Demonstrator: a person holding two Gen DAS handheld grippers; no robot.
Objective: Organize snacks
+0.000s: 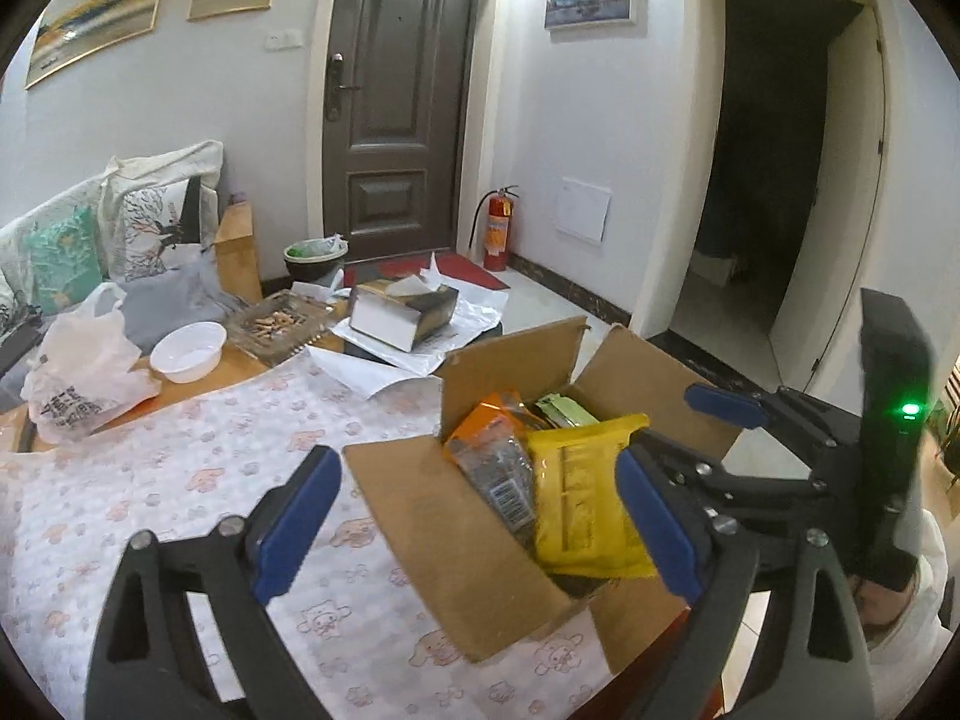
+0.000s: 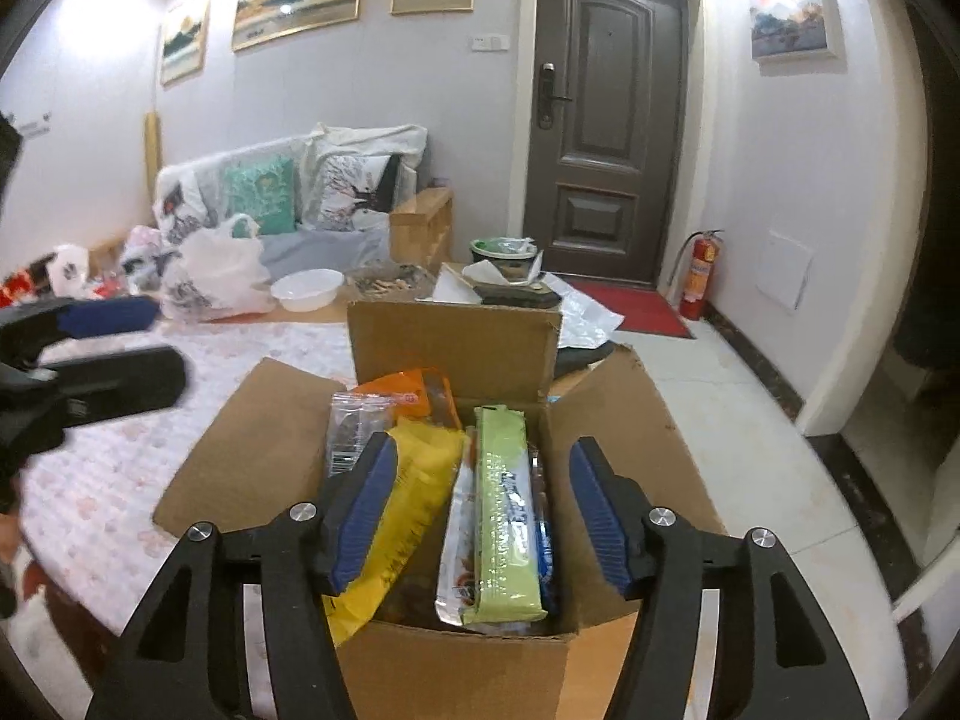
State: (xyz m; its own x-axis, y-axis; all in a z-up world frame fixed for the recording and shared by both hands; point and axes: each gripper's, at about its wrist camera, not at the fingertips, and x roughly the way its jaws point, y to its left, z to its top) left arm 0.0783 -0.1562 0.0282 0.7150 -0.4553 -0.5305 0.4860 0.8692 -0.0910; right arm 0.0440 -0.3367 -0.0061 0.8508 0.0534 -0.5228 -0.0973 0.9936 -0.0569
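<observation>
An open cardboard box stands on the table's right end. Upright inside it are a yellow packet, an orange packet, a clear dark packet and a light green packet. My left gripper is open and empty, hovering over the box's left flap. My right gripper is open and empty, just above the packets; it also shows in the left wrist view.
A patterned cloth covers the table. Behind the box are a tissue box, an ashtray, a white bowl and a plastic bag. A sofa with cushions stands at the left, a fire extinguisher by the door.
</observation>
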